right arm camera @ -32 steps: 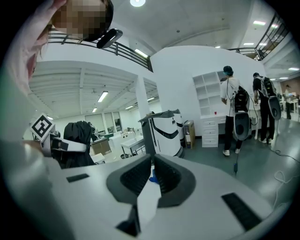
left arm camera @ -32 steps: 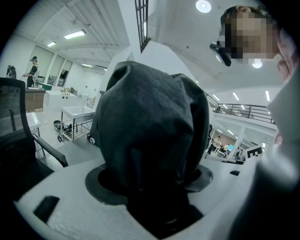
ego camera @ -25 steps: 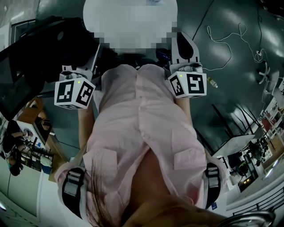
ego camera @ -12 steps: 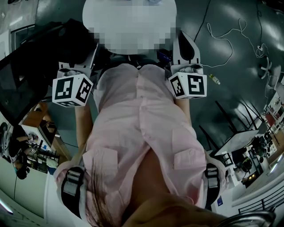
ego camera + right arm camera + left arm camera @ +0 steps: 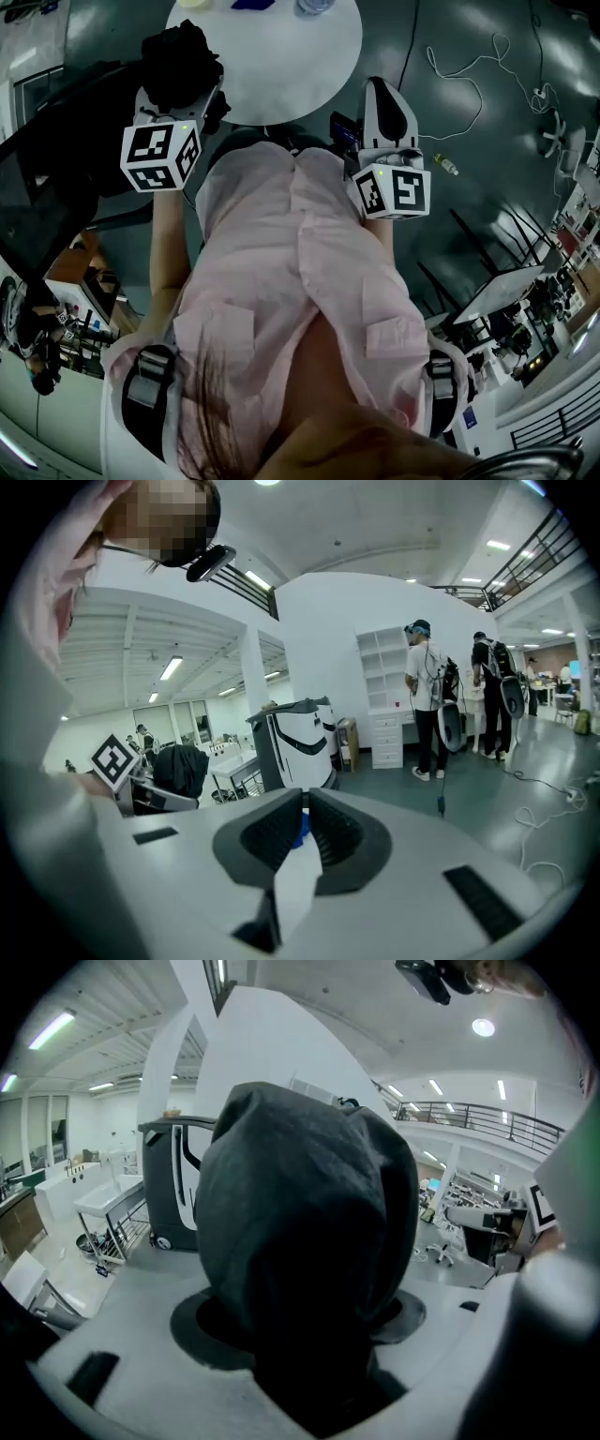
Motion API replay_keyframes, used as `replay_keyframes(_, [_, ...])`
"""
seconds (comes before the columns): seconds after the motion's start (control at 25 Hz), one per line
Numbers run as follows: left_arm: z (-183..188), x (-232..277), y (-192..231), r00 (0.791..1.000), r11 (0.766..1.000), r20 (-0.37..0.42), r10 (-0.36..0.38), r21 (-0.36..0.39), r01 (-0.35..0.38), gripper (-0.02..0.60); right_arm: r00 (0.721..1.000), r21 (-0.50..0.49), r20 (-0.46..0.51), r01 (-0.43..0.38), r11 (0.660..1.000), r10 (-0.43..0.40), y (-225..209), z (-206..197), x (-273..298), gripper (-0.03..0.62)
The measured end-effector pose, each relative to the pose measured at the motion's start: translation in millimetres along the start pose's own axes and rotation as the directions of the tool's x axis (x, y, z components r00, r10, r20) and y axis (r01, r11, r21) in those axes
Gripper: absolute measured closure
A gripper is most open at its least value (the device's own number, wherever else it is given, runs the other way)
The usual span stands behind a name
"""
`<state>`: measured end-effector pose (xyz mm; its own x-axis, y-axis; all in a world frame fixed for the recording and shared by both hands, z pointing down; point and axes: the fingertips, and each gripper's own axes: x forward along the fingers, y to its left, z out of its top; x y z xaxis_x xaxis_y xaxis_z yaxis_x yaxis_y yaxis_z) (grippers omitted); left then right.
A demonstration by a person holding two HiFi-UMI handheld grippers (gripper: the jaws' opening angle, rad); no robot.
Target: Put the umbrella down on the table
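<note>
The left gripper (image 5: 174, 97) is clamping a soft, matte-black folded fabric umbrella (image 5: 183, 58) at the near left edge of the smooth, round white table (image 5: 291, 66). The bundle is apparently not yet resting there, so lowering and letting go are remaining. The right gripper (image 5: 306, 827) is idling, its ribbed pads pressed together on nothing.

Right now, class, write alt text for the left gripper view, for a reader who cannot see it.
A folded black umbrella fills the centre, gripped in the jaws of the left tool. Behind is a bright hall, a black-and-white machine at left, a railed balcony at right.
</note>
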<state>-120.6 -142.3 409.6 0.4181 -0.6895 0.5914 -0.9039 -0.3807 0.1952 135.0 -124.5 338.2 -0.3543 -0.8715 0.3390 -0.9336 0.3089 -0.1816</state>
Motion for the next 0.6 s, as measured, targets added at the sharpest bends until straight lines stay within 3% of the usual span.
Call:
replay_keyframes(0.36, [-41.3, 74.4, -2.3, 0.983, 0.996, -0.158, -0.091, 0.001, 0.092, 0.256, 0.996, 0.027, -0.047, 0.075, 0.997, -0.073, -13.7, -7.9, 1.4, 0.554])
replay_keyframes(0.6, [-66.9, 113.4, -6.0, 0.957, 0.986, -0.268, -0.112, 0.088, 0.14, 0.256, 0.993, 0.048, -0.065, 0.099, 0.994, -0.096, -13.2, -14.8, 3.3, 0.554])
